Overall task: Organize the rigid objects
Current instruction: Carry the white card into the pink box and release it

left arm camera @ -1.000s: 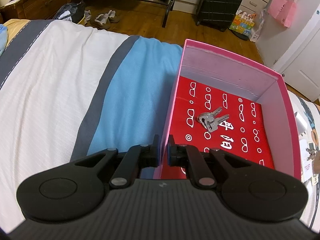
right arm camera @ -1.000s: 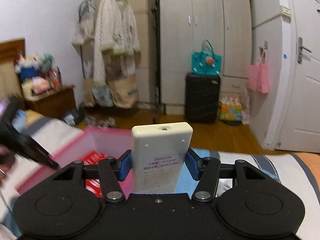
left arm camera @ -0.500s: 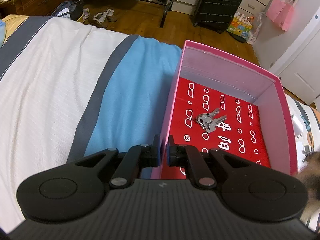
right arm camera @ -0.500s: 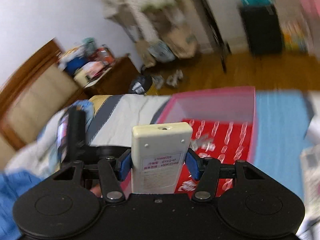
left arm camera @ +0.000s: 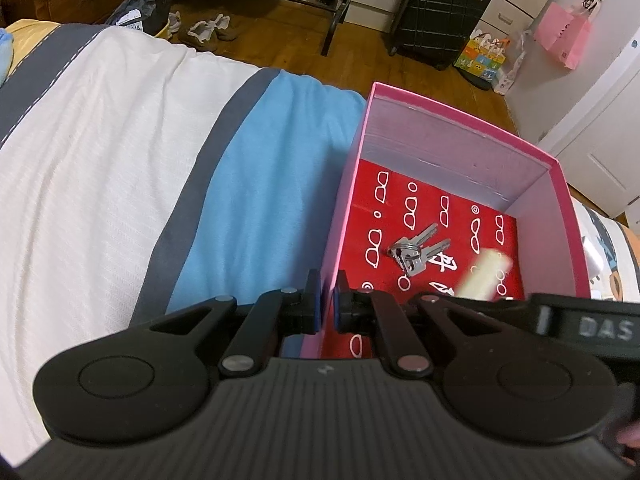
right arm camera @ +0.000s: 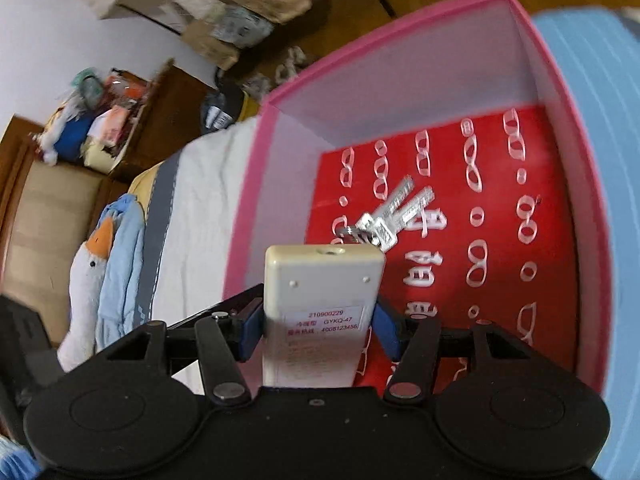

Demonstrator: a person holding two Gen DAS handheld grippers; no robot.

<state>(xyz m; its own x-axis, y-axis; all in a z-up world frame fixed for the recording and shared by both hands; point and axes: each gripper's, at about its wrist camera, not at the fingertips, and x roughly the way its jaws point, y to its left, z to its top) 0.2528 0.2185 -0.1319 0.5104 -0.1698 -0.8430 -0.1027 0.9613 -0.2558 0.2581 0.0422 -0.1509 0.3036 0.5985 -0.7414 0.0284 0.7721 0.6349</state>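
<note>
A pink box point(left arm camera: 448, 148) with a red patterned floor sits on the bed; a bunch of silver keys point(left arm camera: 414, 250) lies inside it. My left gripper point(left arm camera: 328, 310) is shut on the box's near left wall. My right gripper point(right arm camera: 318, 330) is shut on a cream remote control point(right arm camera: 320, 308), held over the inside of the box point(right arm camera: 440, 92) just short of the keys point(right arm camera: 390, 214). The remote shows blurred in the left wrist view point(left arm camera: 482, 274), with the right gripper's black body point(left arm camera: 580, 324) over the box's right side.
The bed has a white, grey and blue striped cover point(left arm camera: 120, 152). A goose plush point(right arm camera: 86, 280) lies by the headboard. A black suitcase point(left arm camera: 438, 12), shoes point(left arm camera: 204, 30) and bags stand on the wooden floor beyond the bed.
My right gripper swung from facing the room down over the box with the remote, and now enters the left wrist view. The left gripper kept its hold on the box wall.
</note>
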